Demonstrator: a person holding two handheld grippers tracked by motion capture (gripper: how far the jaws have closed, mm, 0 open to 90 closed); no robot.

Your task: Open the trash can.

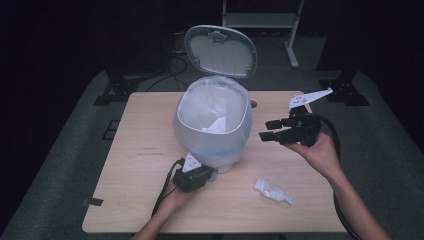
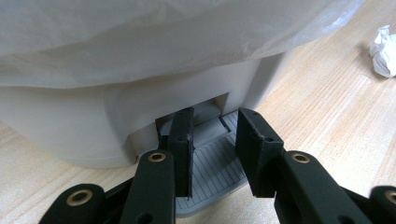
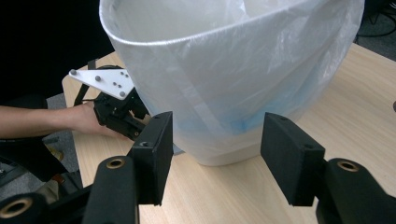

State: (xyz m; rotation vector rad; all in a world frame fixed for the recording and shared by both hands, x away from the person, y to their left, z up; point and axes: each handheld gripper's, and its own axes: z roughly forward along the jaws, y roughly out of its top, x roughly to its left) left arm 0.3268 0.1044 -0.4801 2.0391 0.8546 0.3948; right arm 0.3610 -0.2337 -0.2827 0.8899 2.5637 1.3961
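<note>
Pale wood table (image 1: 125, 200) in a dark room, with a pedal bin (image 2: 70, 126) standing on it. Nearest, the left tongs (image 2: 215, 123) sit at the bin's foot, jaws drawn narrow with a slim gap, gripping nothing, their tips resting down on the grey ribbed pedal (image 2: 212, 168). That seems to be what holds the lid (image 1: 220, 50) tipped up behind the bin. To do this well, I judge the left tongs should keep steady downward weight on the pedal's middle and not slide off its front lip, since a slip would likely drop the lid. Off to the right of those tongs lies a crumpled paper wad (image 1: 273, 192), free on the table. It is nearer the person than the right tongs (image 3: 217, 135), well apart from them, below and behind their jaws. The right tongs stand wide and empty, just beside the bin's bag-lined wall (image 3: 224, 70), pointing at it. They would probably need to turn back and down to the wad and close on its bulk. Farther in, another white scrap (image 1: 216, 126) already lies inside the bag.
</note>
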